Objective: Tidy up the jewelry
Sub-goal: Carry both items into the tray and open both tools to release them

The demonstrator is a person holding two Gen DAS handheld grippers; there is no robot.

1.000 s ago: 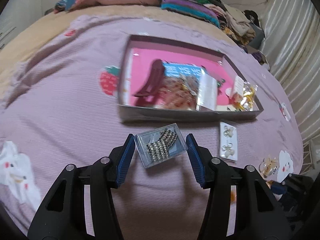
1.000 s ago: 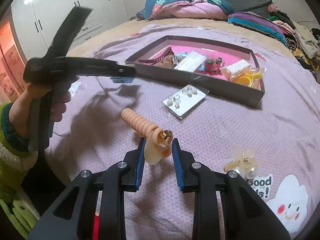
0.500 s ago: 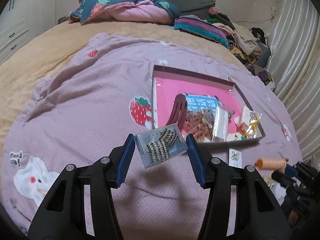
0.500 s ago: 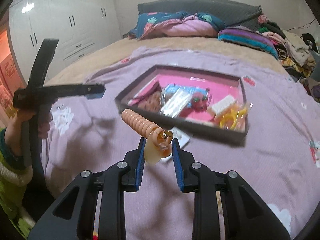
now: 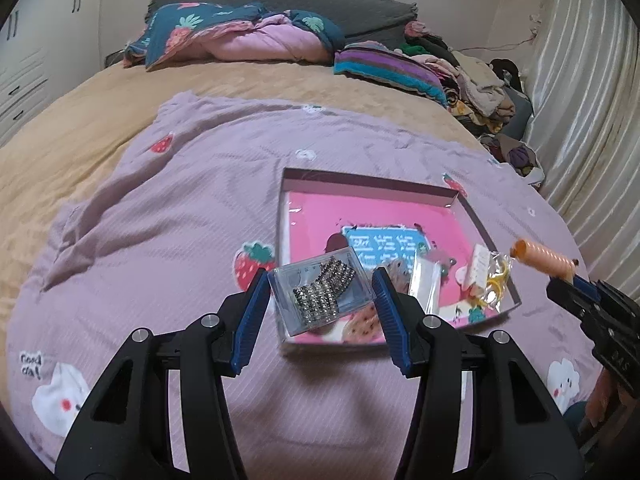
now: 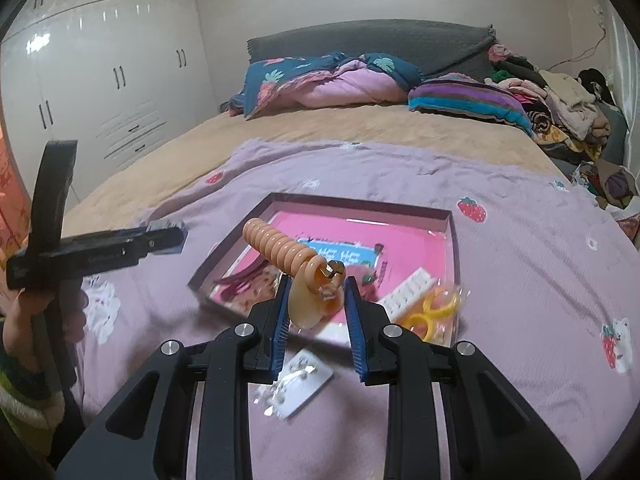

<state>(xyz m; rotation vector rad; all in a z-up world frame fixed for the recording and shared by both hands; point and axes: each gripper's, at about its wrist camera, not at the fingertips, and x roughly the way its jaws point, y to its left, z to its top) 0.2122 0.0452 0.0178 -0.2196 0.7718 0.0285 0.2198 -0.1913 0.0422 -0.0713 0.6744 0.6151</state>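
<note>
1. Between the blue fingers (image 5: 256, 316) of the left gripper (image 5: 322, 300), a clear plastic case (image 5: 320, 294) with rows of rhinestone pieces inside is clamped, tilted, its two sides pressed by the pads.
2. Just beyond that case, on the lilac strawberry-print blanket (image 5: 180, 220) spread over the bed, lies a shallow box (image 5: 368, 178) with a pink floor and dark rim (the held case overlaps its near left corner in the left wrist view).
3. Inside the box are a blue printed card (image 5: 384, 242), a dark red hair clip (image 6: 240, 280), a clear sachet (image 5: 422, 286) and, at the right end, a white comb-like piece (image 6: 412, 286) beside a bag of yellow rings (image 6: 434, 314).
4. The right gripper (image 6: 316, 300) has its fingers (image 6: 354, 320) drawn narrow and clamped on a peach hair claw (image 6: 310, 304); a coiled peach hair tie (image 6: 280, 248) sticks up and to the left from it, over the near edge of the box.
5. Below the right gripper, on the blanket just near of the box, lies a white card of earrings (image 6: 298, 384) in a clear sleeve.
6. At the left of the right wrist view a hand (image 6: 44, 320) in a green and cream sleeve grips the left tool's handle.
7. Far off, folded quilts (image 5: 248, 36) and a heap of clothes (image 5: 476, 80) sit against the grey headboard; white wardrobes (image 6: 104, 80) stand at the left.
</note>
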